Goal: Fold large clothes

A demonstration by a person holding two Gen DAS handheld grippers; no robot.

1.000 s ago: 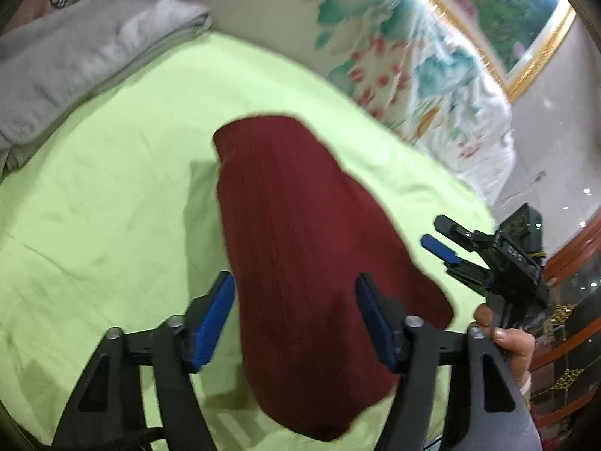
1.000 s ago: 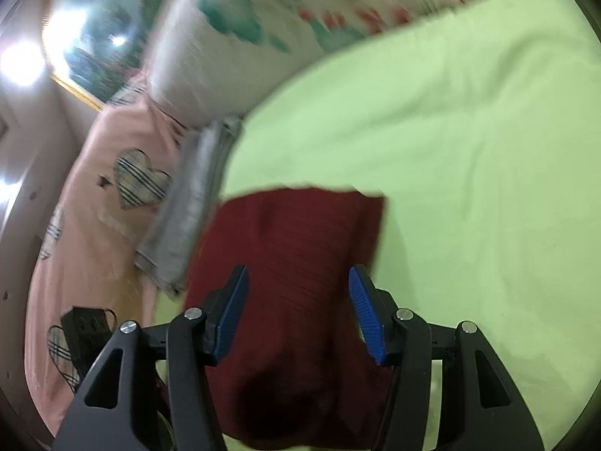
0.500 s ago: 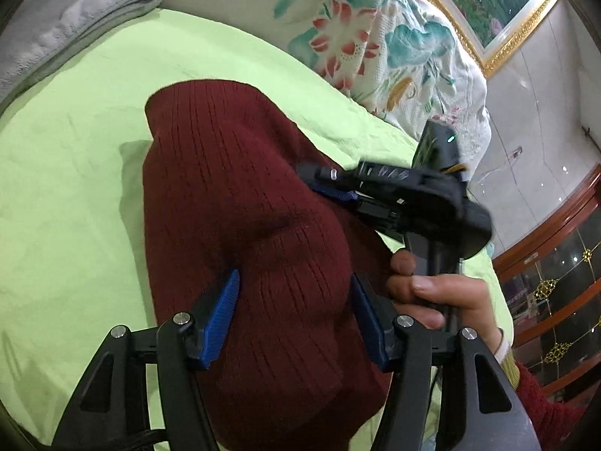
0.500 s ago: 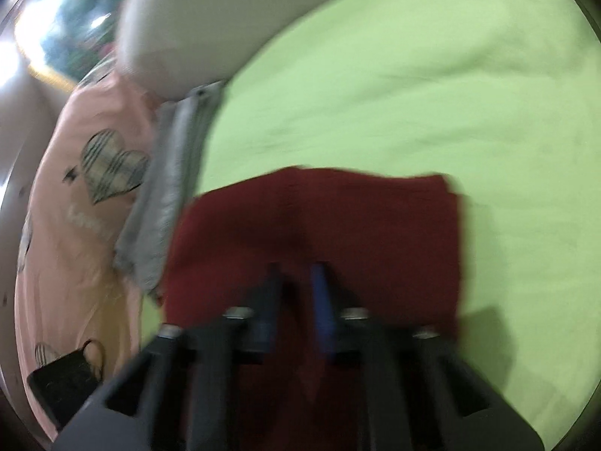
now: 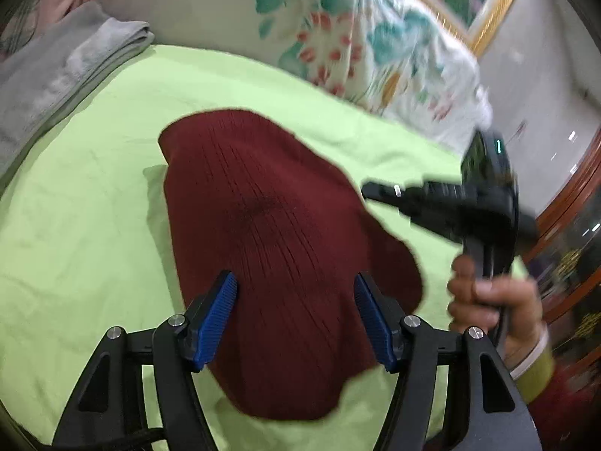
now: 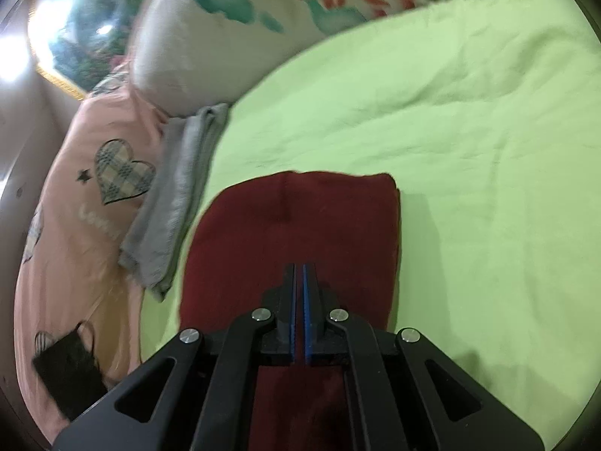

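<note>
A dark red knitted garment [image 5: 270, 233] lies folded on the light green bedsheet [image 5: 75, 233]. It also shows in the right wrist view [image 6: 300, 225]. My left gripper [image 5: 295, 300] is open, its blue pads hovering over the garment's near part, holding nothing. My right gripper [image 6: 299, 293] has its pads pressed together over the garment; I cannot see cloth between them. In the left wrist view the right gripper [image 5: 379, 189] hangs above the garment's right edge, blurred by motion.
A folded grey cloth [image 5: 64, 64] lies at the sheet's far left edge. A floral pillow [image 5: 338, 26] stands behind. A pink duvet with plaid hearts [image 6: 94, 188] and a black face mask [image 6: 71, 372] lie left. Wooden furniture [image 5: 563, 233] stands right.
My right gripper closed its pads and pulled back from the middle of the garment toward its right edge. My left gripper rose slightly and stayed open.
</note>
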